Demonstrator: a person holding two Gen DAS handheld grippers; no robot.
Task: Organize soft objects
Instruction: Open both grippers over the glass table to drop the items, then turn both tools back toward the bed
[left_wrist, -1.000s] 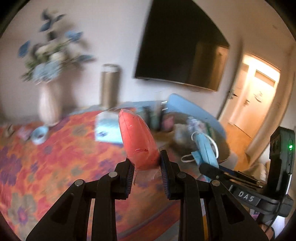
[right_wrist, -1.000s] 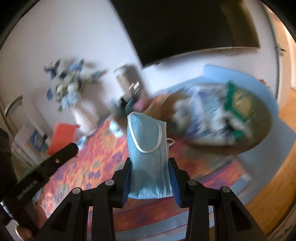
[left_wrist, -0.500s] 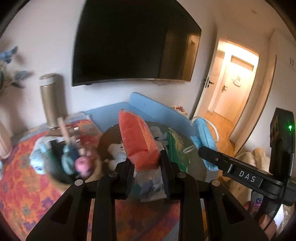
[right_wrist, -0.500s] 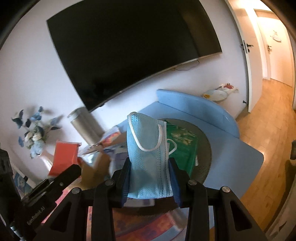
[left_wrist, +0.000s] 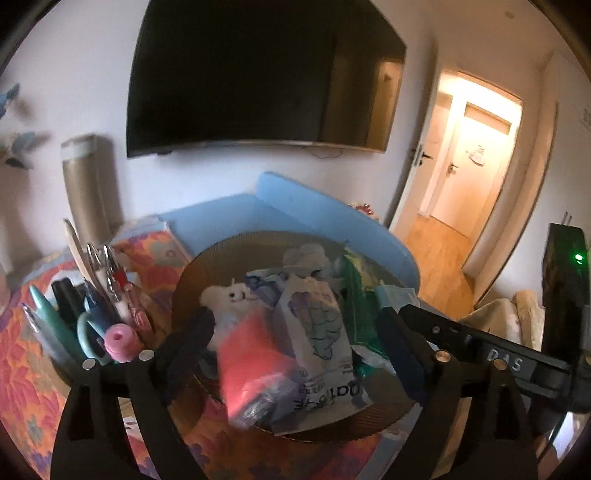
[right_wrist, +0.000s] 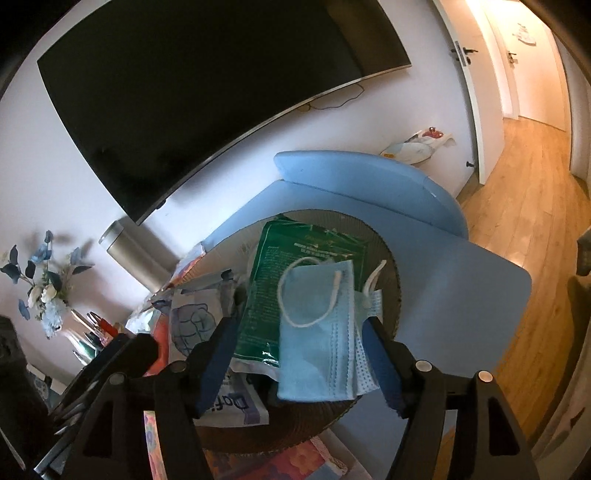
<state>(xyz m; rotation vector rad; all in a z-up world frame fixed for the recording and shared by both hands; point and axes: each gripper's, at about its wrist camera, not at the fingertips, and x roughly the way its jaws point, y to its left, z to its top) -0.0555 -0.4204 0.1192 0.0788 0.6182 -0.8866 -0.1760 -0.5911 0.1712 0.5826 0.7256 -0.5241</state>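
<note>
Now both hand-held grippers gape wide: the left (left_wrist: 295, 347) has dropped its red pouch (left_wrist: 255, 360), the right (right_wrist: 299, 354) its blue face mask (right_wrist: 317, 332), into the round basket (right_wrist: 391, 258).

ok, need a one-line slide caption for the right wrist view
Right gripper open over the round tray, blue face mask lying between its fingers beside a green packet.

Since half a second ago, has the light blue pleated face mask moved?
Yes. The light blue pleated face mask left the open right gripper and dropped onto the green packet in the round brown basket.
</note>
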